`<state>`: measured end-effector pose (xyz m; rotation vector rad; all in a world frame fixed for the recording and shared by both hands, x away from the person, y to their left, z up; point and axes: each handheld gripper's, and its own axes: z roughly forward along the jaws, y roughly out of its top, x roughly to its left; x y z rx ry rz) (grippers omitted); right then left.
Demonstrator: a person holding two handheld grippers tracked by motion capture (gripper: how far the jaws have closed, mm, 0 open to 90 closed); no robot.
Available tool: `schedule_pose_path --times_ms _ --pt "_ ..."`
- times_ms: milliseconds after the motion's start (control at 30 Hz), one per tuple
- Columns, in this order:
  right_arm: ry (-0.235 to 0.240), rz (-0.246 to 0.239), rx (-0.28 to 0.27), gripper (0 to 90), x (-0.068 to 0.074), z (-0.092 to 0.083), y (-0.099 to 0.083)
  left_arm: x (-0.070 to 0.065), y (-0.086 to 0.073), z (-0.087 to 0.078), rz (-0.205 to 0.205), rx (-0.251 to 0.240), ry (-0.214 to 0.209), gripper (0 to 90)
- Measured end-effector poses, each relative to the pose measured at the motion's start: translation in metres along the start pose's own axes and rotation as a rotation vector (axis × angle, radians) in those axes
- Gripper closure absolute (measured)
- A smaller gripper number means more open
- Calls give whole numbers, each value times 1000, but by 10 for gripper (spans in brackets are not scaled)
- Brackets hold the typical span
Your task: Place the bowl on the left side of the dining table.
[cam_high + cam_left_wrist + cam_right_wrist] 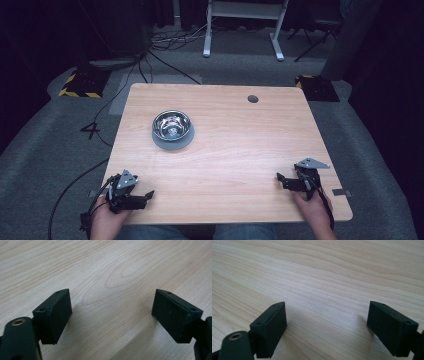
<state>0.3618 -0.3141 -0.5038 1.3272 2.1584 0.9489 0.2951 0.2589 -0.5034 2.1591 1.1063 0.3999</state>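
Left tongs (146, 194): jaws spread wide, empty, low over the counter's (240, 150) near edge.
Right tongs (280, 178): likewise agape, nothing between them, at the opposite near corner.
Steel bowl (171, 125): well ahead of the left tongs, seated on a grey saucer (172, 142).
Risk: a pinch on the slick rim could skid the bowl off its saucer, or tip it.
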Motion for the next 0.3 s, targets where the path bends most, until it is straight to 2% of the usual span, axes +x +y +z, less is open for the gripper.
schedule_pose_path --times_ms 167,300 --pt "0 0 0 163 0 0 0 0 0 0 6 2 3 150" --pt "0 0 0 163 0 0 0 0 0 0 -6 2 7 151"
